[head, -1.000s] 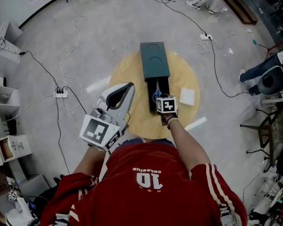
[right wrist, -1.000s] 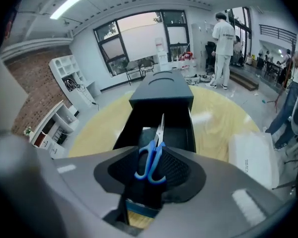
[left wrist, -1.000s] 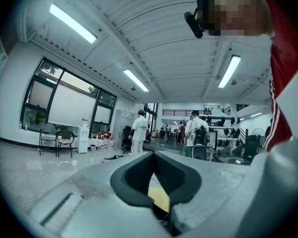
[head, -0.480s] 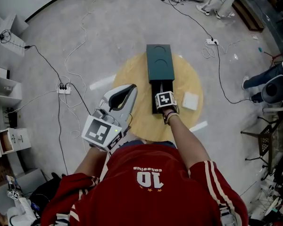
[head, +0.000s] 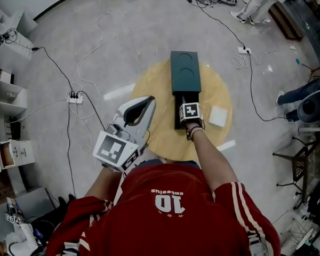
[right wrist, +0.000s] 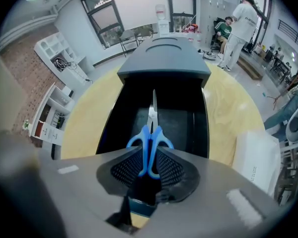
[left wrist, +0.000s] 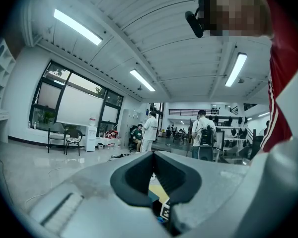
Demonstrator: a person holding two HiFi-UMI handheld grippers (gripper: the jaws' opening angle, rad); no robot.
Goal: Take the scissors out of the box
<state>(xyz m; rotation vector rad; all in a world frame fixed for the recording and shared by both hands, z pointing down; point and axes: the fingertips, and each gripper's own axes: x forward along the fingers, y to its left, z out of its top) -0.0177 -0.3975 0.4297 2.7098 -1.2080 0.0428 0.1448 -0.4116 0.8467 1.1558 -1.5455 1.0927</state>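
Pale wood makes up the round worktop (head: 149,127), and on it, along the near-far line, sits a dark green box (head: 185,73) whose black tray (right wrist: 114,118) is drawn out toward us. Inside that tray lie the scissors (right wrist: 150,133), blades pointing far toward the green sleeve and blue handles at the near end. A small white pad (head: 218,116) rests just to the right of the tray. What worries us is the hold. As we judge it, only the thin handle loops are pinched, and the long blades hang forward of that pinch, so the scissors could swing about the pads as they rise. A drooping tip might then snag on the sleeve's edge or a tray wall. That could tug the box along the worktop, since nothing braces it, or the scissors could slip free and drop back in. The left tongs (head: 145,103) hover to the left of the box, well apart from it. Their dark pads meet at the tips and we see nothing between them. The right tongs (right wrist: 149,170) reach into the near end of the tray, closed onto the two blue loops, which stand pressed together between the ribbed pads.
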